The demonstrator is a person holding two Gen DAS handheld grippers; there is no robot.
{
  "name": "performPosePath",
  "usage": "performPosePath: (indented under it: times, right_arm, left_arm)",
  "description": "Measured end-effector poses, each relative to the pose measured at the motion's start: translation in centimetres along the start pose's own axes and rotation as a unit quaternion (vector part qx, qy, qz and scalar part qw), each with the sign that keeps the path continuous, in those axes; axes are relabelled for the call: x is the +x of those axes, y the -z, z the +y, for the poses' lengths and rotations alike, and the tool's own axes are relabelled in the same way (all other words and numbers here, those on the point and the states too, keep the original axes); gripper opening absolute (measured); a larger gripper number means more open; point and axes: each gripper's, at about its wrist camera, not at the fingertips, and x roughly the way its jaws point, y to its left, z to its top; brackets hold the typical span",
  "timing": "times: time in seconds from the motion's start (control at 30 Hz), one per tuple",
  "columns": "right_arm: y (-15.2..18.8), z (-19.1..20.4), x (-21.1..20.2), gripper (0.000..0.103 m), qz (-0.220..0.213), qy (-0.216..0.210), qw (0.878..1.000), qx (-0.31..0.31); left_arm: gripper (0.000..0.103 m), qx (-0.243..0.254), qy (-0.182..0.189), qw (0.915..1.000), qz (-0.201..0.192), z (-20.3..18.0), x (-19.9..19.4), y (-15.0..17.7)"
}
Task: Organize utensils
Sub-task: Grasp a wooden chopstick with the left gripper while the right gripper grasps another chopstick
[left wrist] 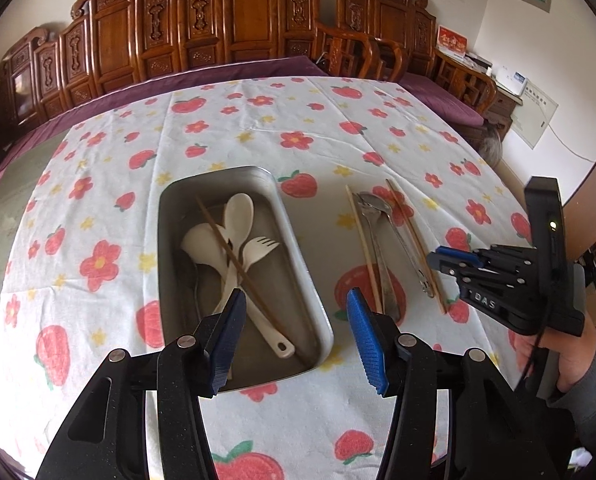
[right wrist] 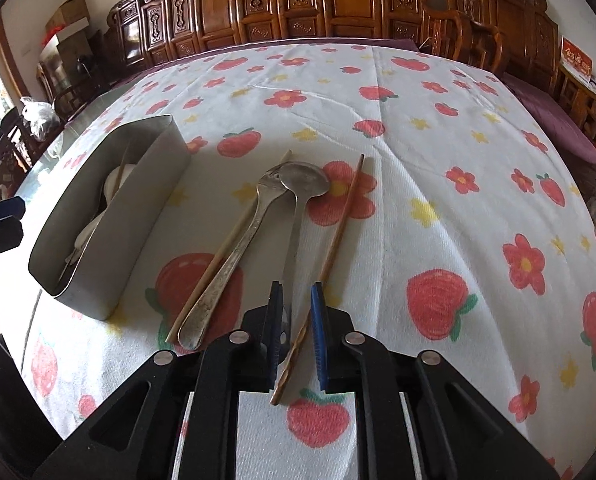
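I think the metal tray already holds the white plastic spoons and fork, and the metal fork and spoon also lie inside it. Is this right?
Not quite. The metal fork and metal spoon lie on the tablecloth beside the metal tray, not inside it; the right wrist view shows this. The white plastic utensils are inside.

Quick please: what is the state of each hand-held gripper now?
Left hand-held gripper: open, holding nothing, above the metal tray.
Right hand-held gripper: partly closed around the dark chopstick; firm grip cannot be told.

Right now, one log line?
left claw: open over tray | right claw: closing around dark chopstick, metal spoon handle
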Motion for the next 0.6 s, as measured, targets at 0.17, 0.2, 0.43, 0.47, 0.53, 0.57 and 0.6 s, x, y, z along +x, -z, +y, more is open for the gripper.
performPosePath:
  times: [0.17,0.2,0.43,0.47,0.53,0.57,0.6]
  right_arm:
    - [-0.5,-0.9,1.7,0.016,0.019,0.011,1.0,0.007]
    - [-0.5,-1.1,1.9,0.016,0.023,0.01,1.0,0.01]
    - [-0.1,-1.4,1.8,0.008,0.024,0.024,0.999,0.0]
    - [0.0,-1.5,1.7,0.007,0.026,0.027,0.999,-0.001]
    - [0.1,-1.8,1.5,0.006,0.031,0.028,0.999,-0.007]
    - [0.3,-2.0,1.4,0.006,0.031,0.032,0.999,-0.007]
    - [0.5,-2.3,1.2,0.006,0.031,0.034,0.999,-0.005]
  left_arm:
    - [0.05,0.006,0.003,1.0,0.005,-1.1,0.5,-0.1]
    - [0.05,0.008,0.003,0.9999,0.006,-1.3,0.6,-0.1]
    - [0.05,0.02,0.007,0.9997,0.015,-2.5,1.4,-0.3]
    - [0.05,0.022,0.007,0.9996,0.016,-2.7,1.6,-0.4]
    - [0.05,0.023,0.008,0.9995,0.018,-2.9,1.9,-0.6]
    - [0.05,0.023,0.009,0.9995,0.02,-3.1,2.1,-0.7]
    - [0.05,0.023,0.01,0.9995,0.021,-3.2,2.4,-0.8]
